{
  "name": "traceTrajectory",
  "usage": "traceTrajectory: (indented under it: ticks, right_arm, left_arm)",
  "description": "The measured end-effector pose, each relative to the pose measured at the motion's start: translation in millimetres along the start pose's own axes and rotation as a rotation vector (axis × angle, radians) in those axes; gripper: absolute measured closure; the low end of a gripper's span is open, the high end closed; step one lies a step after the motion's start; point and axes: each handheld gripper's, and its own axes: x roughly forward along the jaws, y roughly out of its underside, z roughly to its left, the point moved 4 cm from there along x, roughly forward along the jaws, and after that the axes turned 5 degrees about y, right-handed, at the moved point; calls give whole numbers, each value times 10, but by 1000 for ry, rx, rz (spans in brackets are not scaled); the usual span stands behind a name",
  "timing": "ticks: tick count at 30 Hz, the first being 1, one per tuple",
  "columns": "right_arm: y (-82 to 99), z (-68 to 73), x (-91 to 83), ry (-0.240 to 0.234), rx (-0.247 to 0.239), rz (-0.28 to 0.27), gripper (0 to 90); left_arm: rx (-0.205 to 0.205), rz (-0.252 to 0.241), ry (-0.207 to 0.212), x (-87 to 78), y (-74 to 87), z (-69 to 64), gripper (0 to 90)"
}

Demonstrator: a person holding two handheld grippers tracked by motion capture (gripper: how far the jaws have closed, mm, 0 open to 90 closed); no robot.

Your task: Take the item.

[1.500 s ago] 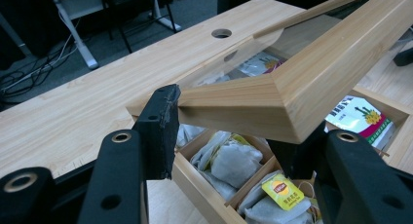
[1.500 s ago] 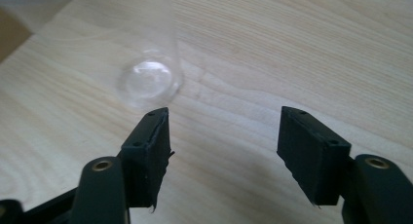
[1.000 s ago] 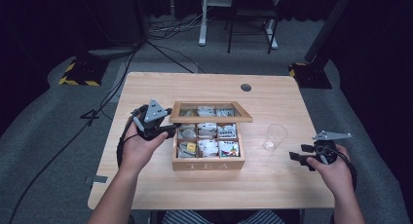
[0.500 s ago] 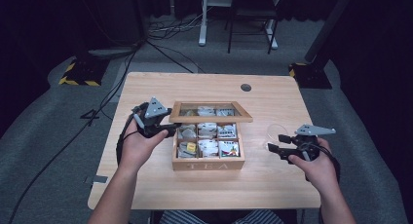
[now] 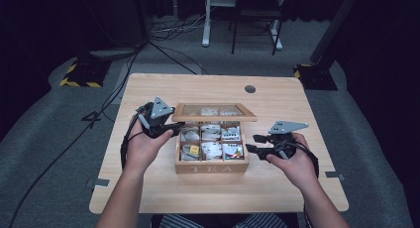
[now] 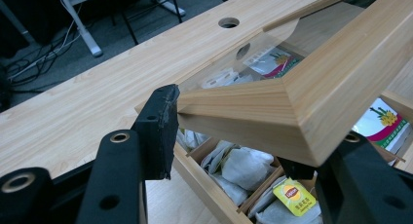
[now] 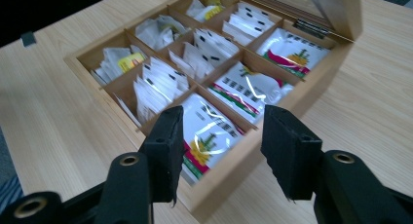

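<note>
Moved: right gripper has come in from near the table's right edge to just beside the tea box's right wall; a clear cup that stood right of the box 0.5 s ago isn't visible now.
Left gripper: jaws closed on the lid's corner, holding it raised over the box.
Lid: wood frame w/ clear pane, tilted up, hinged at the box's far side.
Right gripper jaws: spread apart, nothing between the pads; front right corner of the box lies just beyond them in the right gripper view.
Tea box: mid-table, "TEA" on its front wall, divided into compartments.
Contents: white tea bags, foil sachets w/ red-green print, a yellow Lipton tag.
Table: light wood, round cable hole near far edge.
</note>
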Motion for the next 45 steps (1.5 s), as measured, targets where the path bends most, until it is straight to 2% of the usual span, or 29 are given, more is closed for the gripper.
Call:
traceTrajectory:
  ticks: [6,10,12,15,19,21,33,35,45]
  right_arm:
    - [-65,220,176,-42,-31,8,551]
    - [-136,370,290,-54,-69,5,535]
    - [-166,446,345,-65,-61,24,534]
    - [-218,541,434,-70,-84,35,520]
    - [-284,624,545,-72,-93,54,519]
    - [-318,653,593,-74,-92,54,521]
    - [-462,803,856,-99,-90,34,551]
    - [-470,833,911,-98,-96,31,561]
    - [-457,1072,1184,-151,-143,53,571]
  left_arm:
    - [37,-12,-23,-15,-8,-17,503]
    - [41,-22,-17,-34,-11,-8,511]
    - [39,-26,-12,-40,-13,-7,514]
    - [38,-27,-5,-49,-14,3,514]
    - [8,-50,23,-71,-18,24,517]
    - [6,-56,30,-75,-19,33,518]
    - [5,-54,40,-74,-28,49,514]
    - [1,-57,41,-73,-33,52,514]
    - [7,-51,43,-75,-31,53,513]
